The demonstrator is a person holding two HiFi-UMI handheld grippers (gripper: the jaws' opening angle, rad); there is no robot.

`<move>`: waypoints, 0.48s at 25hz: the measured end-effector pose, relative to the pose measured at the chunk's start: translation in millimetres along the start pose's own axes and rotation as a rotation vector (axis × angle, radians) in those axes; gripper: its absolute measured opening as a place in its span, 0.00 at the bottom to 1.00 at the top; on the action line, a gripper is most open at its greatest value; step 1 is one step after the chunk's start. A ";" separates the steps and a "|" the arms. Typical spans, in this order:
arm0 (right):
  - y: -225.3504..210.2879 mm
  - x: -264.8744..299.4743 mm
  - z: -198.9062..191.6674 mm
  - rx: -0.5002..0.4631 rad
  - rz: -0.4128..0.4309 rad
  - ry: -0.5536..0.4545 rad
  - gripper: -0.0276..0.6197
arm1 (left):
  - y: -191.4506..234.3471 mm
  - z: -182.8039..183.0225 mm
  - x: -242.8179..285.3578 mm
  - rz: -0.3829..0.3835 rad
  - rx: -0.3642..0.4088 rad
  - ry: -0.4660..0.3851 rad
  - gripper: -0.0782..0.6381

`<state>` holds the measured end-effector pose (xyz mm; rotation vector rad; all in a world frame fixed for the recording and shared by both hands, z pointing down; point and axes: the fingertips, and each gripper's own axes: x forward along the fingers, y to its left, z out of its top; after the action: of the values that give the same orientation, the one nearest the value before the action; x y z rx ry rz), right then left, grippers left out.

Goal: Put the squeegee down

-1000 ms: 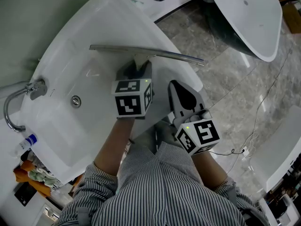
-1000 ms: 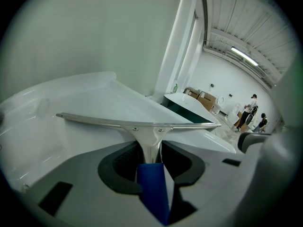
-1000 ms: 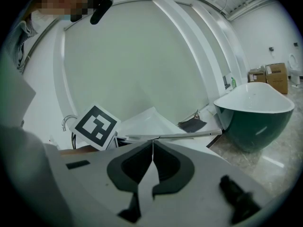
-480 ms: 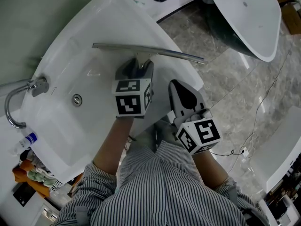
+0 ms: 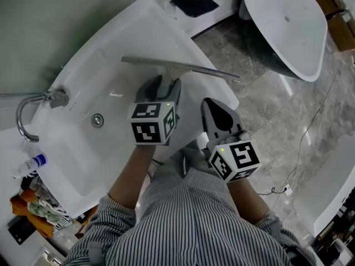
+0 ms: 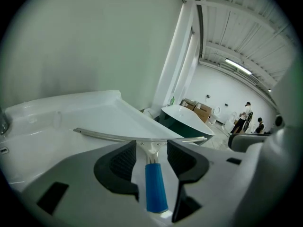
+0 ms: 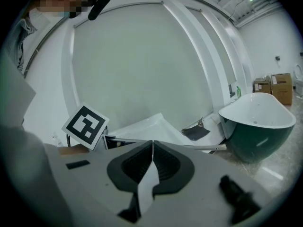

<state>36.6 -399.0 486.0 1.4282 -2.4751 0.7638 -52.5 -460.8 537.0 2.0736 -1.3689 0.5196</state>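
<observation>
The squeegee [image 5: 183, 68] lies across the right end of the white sink [image 5: 138, 21], its long metal blade [image 6: 142, 137] crosswise. Its blue handle [image 6: 155, 188] points back between the jaws of my left gripper [image 5: 165, 86] [image 6: 151, 148]. Those jaws have just been opening and now stand open, with the handle between them and a gap on each side. In the head view the gripper hides the handle. My right gripper [image 5: 208, 102] [image 7: 152, 148] hangs to the right of the left one, off the sink's edge, shut and empty.
A curved faucet [image 5: 25, 112] and a drain [image 5: 97, 119] sit at the sink's left. A small bottle [image 5: 30, 164] lies beyond it. A white and dark green bathtub [image 5: 283, 21] stands at the upper right on the marble floor, with a cable [image 5: 310, 126] trailing across it.
The left jaws have spread apart off the squeegee's handle, and the left gripper has drawn back a little from the blade. The squeegee stays on the sink. The right gripper stays shut.
</observation>
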 end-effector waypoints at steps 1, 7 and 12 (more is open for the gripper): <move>2.8 -1.8 2.8 -0.004 0.002 -0.005 0.07 | 0.2 3.3 -5.0 -0.007 0.002 -0.009 0.40; 15.6 -10.4 23.6 -0.042 0.009 -0.050 0.07 | -2.5 28.0 -37.9 -0.033 0.025 -0.100 0.28; 23.4 -17.3 51.7 -0.088 0.014 -0.101 0.07 | -10.5 46.9 -67.1 -0.048 0.040 -0.187 0.18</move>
<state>30.6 -403.1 427.2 1.4536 -2.5619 0.5913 -69.3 -442.7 458.3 2.2287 -1.4189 0.3423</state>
